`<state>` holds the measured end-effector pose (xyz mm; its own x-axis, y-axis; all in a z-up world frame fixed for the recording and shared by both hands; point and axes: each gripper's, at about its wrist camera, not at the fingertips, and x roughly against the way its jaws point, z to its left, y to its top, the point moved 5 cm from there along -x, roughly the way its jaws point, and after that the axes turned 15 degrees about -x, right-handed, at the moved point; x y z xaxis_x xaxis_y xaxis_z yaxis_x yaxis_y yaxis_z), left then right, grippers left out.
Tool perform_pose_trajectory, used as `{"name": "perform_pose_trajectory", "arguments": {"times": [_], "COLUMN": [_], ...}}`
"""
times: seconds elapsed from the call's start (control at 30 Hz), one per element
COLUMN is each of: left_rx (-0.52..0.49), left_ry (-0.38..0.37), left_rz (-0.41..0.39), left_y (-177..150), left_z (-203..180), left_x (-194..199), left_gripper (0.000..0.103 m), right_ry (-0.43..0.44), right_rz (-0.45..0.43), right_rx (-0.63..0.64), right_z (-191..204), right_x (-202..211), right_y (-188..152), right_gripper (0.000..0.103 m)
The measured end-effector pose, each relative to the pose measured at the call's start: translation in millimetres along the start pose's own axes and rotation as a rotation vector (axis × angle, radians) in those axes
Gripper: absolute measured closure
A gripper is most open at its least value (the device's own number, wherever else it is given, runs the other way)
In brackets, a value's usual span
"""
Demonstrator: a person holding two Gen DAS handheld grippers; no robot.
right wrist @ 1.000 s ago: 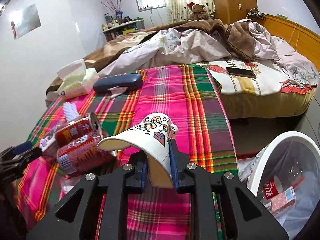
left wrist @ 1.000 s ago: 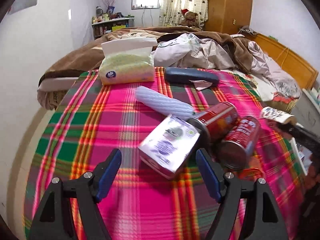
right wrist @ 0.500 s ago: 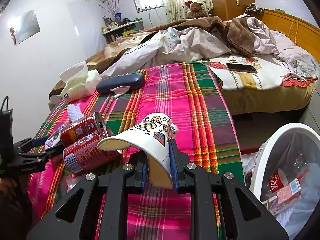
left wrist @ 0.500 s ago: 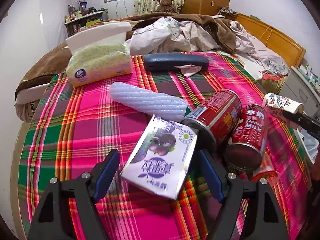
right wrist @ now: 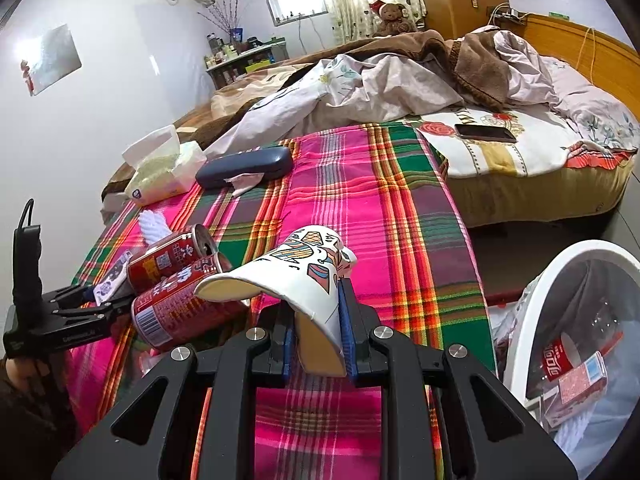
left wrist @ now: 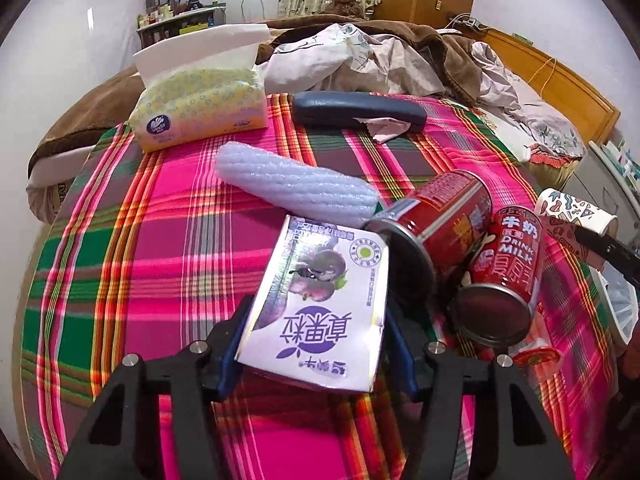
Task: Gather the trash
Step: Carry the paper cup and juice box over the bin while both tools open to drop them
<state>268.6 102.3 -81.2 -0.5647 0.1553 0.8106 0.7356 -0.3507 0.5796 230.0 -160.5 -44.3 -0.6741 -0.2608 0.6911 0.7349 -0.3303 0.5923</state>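
My left gripper (left wrist: 316, 344) has closed its blue pads on a purple-and-white drink carton (left wrist: 320, 304) that lies on the plaid tablecloth (left wrist: 160, 264). Two red drink cans (left wrist: 440, 236) (left wrist: 504, 276) lie on their sides just right of the carton, and a white foam sleeve (left wrist: 296, 188) lies behind it. My right gripper (right wrist: 318, 340) is shut on a squashed patterned paper cup (right wrist: 296, 280) above the table's right part. The cans also show in the right wrist view (right wrist: 176, 304). A white trash bin (right wrist: 532, 304) with trash inside stands at the lower right.
A yellow tissue pack (left wrist: 200, 108) and a dark blue glasses case (left wrist: 356, 112) with a paper scrap sit at the table's far side. A bed with rumpled blankets (right wrist: 400, 80) and a phone (right wrist: 484, 133) lies beyond. The left gripper shows at the left in the right wrist view (right wrist: 92, 304).
My left gripper moved forward around the carton and closed its fingers on its sides. My right gripper kept hold of the paper cup and barely moved.
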Motion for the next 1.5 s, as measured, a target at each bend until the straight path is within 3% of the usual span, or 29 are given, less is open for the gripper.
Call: {"name": "perform_pose_trajectory", "arguments": {"times": [0.47, 0.7, 1.07, 1.5], "left_rx": [0.046, 0.005, -0.08, -0.2], "left_ry": [0.061, 0.065, 0.017, -0.088], "left_rz": [-0.048, -0.094, -0.177, -0.226], "left_y": [-20, -12, 8, 38], "left_z": [-27, -58, -122, -212], "left_x": [47, 72, 104, 105], "left_gripper": [0.044, 0.044, 0.044, 0.044], "right_ry": [0.05, 0.069, 0.062, 0.005], "right_rz": [-0.037, -0.075, -0.146, -0.218], "right_rx": [0.01, 0.003, -0.015, -0.072], "right_z": [-1, -8, -32, -82], "right_x": [33, 58, 93, 123], "right_y": [-7, -7, -4, 4], "right_gripper": [0.083, 0.083, 0.083, 0.083]}}
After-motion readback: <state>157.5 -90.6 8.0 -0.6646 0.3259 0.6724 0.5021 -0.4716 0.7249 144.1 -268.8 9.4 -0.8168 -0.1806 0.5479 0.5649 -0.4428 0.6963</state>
